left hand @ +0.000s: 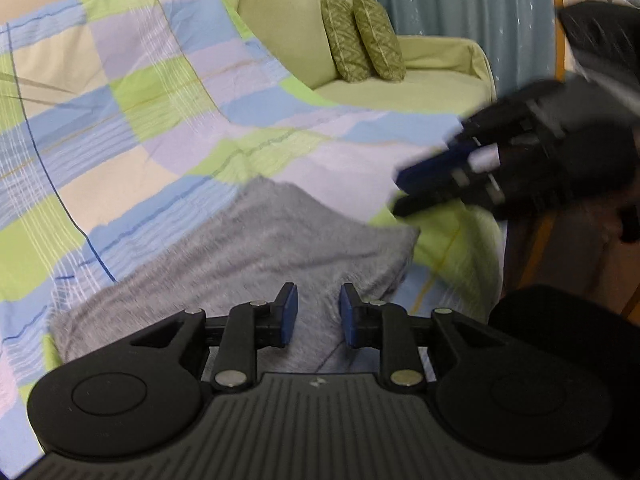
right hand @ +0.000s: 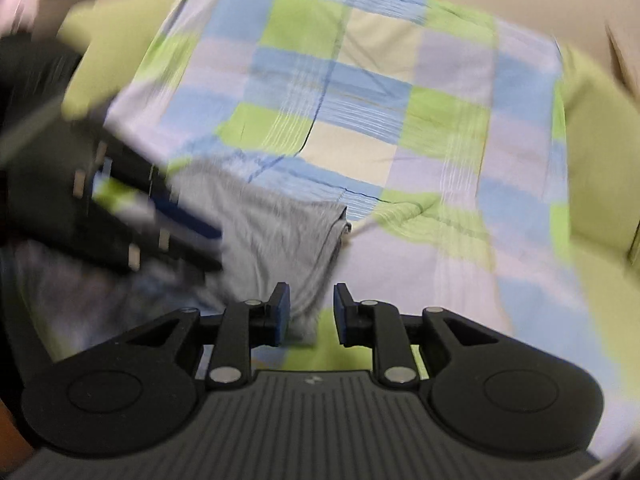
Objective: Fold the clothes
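Checked bedding in green, blue and lilac (left hand: 168, 120) covers the sofa (left hand: 420, 88) and serves as the folding surface, with two patterned green cushions (left hand: 362, 36) pushed to the far end, well apart from the work. Directly ahead of the left gripper (left hand: 318, 312) lies the grey garment (left hand: 248, 248), spread flat on the bedding and already looking doubled over, its far edge forming a neat line; flat cloth like this keeps a fold, which is probably why it has been laid out here rather than held up. That gripper's blue pads stand a little apart, nothing between them, and the grey cloth lies below and beyond them. The right gripper (right hand: 313, 312) is likewise slightly open and empty; from its own view the garment sits ahead and to the left, a folded corner just beyond its fingertips. In the left view the right gripper appears up and to the right, blurred, above the garment's far corner. Judging by both empty grippers, a fold has been released and the next one awaits a fresh grasp.
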